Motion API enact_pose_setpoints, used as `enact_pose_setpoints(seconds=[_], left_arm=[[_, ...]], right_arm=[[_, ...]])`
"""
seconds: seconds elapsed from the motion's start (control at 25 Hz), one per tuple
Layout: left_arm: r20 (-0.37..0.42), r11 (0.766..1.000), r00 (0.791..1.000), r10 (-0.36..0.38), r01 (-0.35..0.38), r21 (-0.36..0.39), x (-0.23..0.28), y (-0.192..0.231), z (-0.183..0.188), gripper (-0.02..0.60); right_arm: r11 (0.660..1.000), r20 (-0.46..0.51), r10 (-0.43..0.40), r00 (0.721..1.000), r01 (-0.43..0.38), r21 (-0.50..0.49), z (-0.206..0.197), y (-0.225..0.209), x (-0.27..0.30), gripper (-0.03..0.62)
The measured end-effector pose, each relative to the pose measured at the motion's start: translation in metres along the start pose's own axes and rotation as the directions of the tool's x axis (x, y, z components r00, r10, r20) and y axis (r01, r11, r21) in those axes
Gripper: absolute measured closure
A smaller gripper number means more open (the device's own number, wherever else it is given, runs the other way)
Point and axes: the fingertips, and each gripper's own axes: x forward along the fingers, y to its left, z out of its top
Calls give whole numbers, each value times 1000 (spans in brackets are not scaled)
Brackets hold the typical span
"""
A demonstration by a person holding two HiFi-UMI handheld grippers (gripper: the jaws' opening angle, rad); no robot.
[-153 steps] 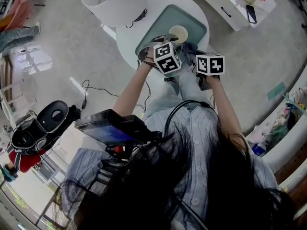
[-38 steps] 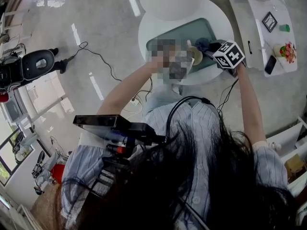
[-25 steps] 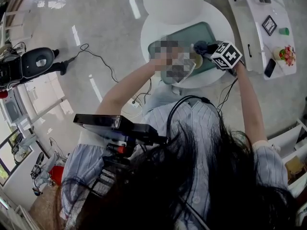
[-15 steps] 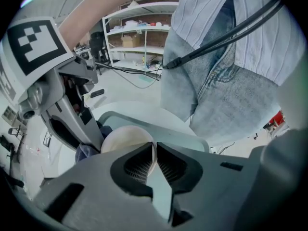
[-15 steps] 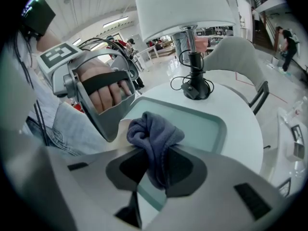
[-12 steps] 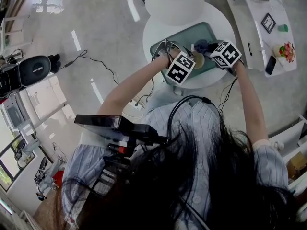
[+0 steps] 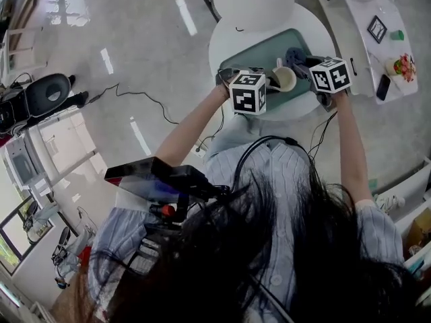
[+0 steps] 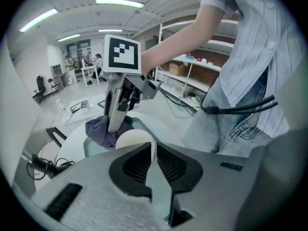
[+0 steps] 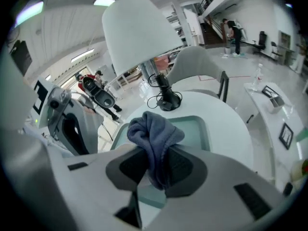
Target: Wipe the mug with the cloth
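Camera placement: one overhead, two gripper-mounted.
The round table (image 7: 225,46) is viewed steeply from above, over the person's head. The left gripper (image 8: 154,146) view is aimed closely along its jaws toward the right gripper (image 8: 118,105) and the person's torso; the right gripper view faces the lamp (image 9: 137,37). The teal tray (image 7: 266,49) is shared by all.
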Motion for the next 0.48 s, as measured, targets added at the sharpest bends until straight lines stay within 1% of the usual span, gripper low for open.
enact_pose_setpoints(seconds=[0.08,0.24,0.36,0.48], left_arm=[[20,998,999,49,-48,-35,-8,-1,-3,545],[57,985,988,146,-140,-104,-31,-12,-11,546],[89,968,974,206,-190,-162,-43,-14,-14,546],[114,948,961,253,-223,-227,-50,-19,-19,546]], right_arm=[[997,54,-26,998,22,68,1,2,-8,496],[986,111,-114,987,99,137,-5,16,-27,496],[967,162,-185,969,151,203,-11,22,-42,496],[940,208,-248,946,184,286,-21,29,-55,496]])
